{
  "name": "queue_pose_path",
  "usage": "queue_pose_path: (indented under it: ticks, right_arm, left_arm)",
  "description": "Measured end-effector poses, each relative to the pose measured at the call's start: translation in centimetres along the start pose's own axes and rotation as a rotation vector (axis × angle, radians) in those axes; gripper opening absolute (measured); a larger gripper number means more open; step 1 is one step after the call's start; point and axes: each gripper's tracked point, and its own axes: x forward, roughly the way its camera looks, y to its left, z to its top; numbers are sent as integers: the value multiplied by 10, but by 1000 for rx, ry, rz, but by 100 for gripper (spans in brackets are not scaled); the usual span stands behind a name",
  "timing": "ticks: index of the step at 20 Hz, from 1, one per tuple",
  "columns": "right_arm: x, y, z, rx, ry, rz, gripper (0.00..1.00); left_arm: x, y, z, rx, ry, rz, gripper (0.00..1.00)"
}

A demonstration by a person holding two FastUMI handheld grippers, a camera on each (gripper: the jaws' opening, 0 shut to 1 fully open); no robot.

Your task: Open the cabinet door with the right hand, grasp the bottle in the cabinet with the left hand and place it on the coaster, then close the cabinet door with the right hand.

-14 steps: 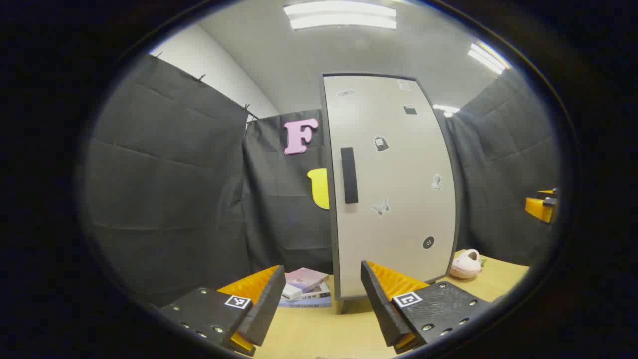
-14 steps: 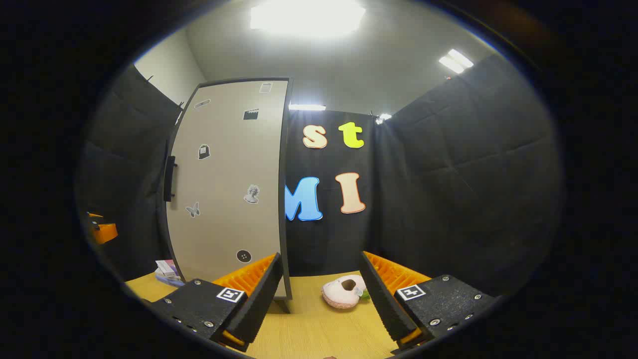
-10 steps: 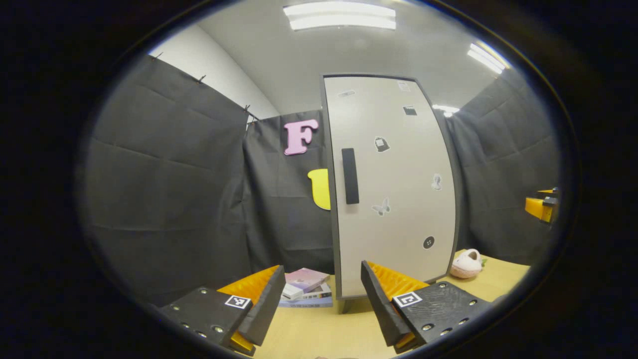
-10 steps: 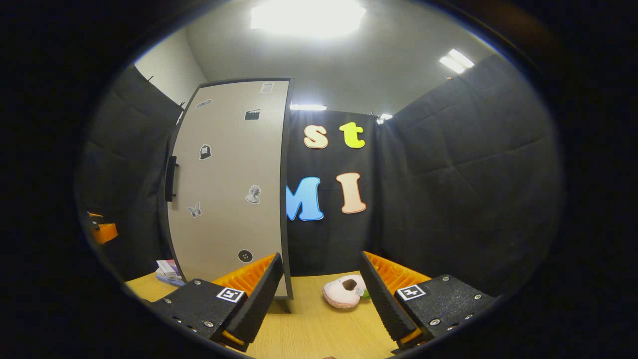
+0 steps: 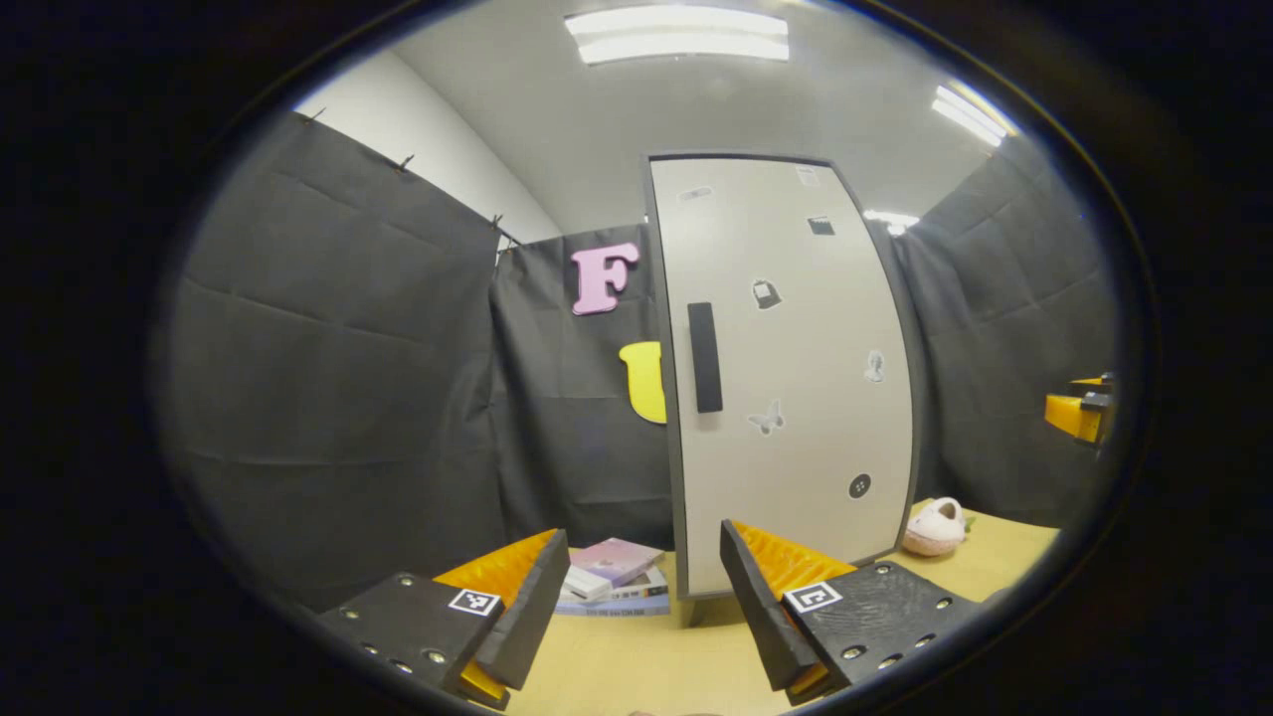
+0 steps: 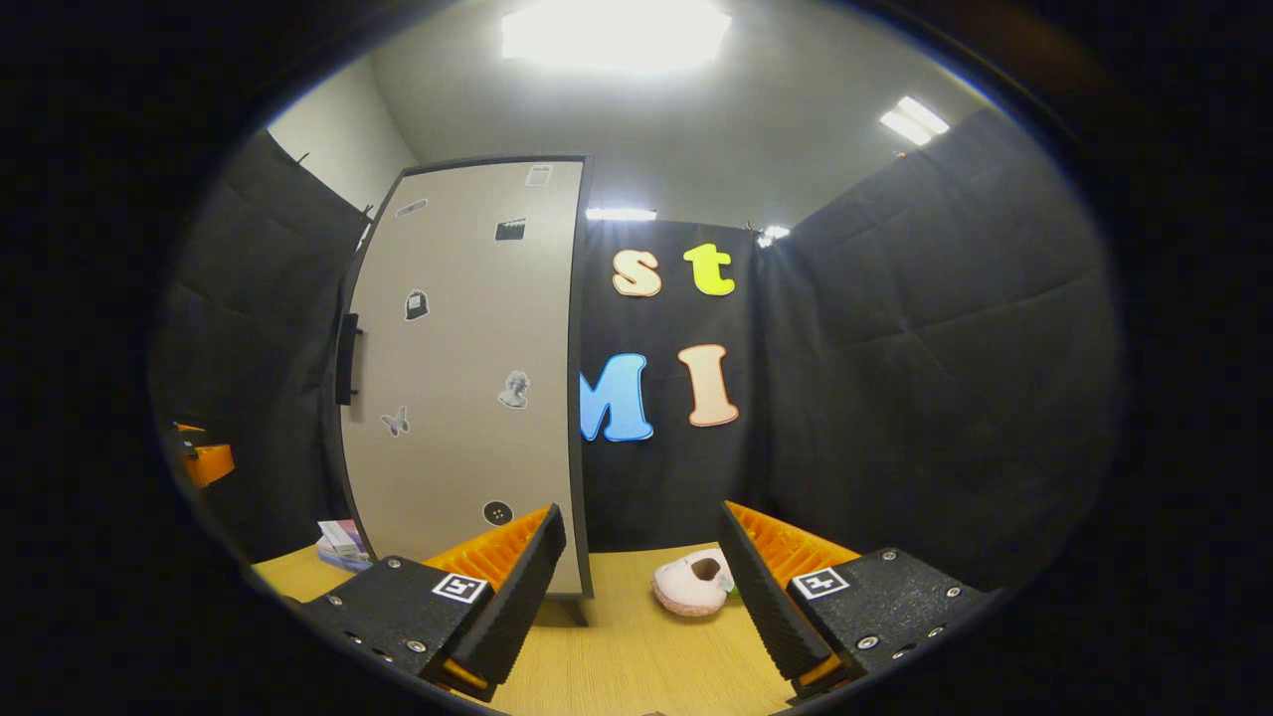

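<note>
A tall pale cabinet [image 5: 796,378] with stickers on its door stands on the wooden table [image 5: 636,666], door closed. Its dark vertical handle [image 5: 704,357] sits near the door's left edge. My left gripper [image 5: 641,587] is open in front of the cabinet's foot, some way short of it. In the right gripper view the same cabinet [image 6: 457,378] stands to the left, its handle [image 6: 346,358] seen edge-on. My right gripper [image 6: 641,587] is open over the table [image 6: 636,666], holding nothing. The cabinet's inside is hidden.
A small stack of books [image 5: 612,577] lies left of the cabinet's foot. A pink plush slipper [image 6: 691,585] lies on the table right of the cabinet; it also appears as the slipper [image 5: 933,528] in the left gripper view. The other gripper [image 5: 1079,413] peeks in at the far right.
Both views have drifted slightly: the cabinet and slipper have shifted a little to the right in each. Both grippers stay open.
</note>
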Motion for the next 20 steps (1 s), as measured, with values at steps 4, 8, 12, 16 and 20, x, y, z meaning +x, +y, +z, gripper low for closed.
queue_pose_path:
  ticks: [4, 8, 12, 16, 20]
  right_arm:
    - [2, 12, 6, 1, -11, 28, 95]
    - [13, 35, 17, 18, -25, 78, 95]
    - [31, 69, 33, 51, -43, 145, 95]
    - [47, 108, 48, 79, -53, 221, 95]
    - [66, 148, 61, 99, -67, 283, 95]
  left_arm:
    - [-5, 7, 3, 2, -6, 17, 92]
    - [-18, 26, 13, 25, -27, 55, 87]
    - [-36, 55, 15, 24, -28, 114, 87]
    - [-56, 92, 16, 39, -27, 192, 92]
    - [-82, 133, 16, 65, -20, 281, 92]
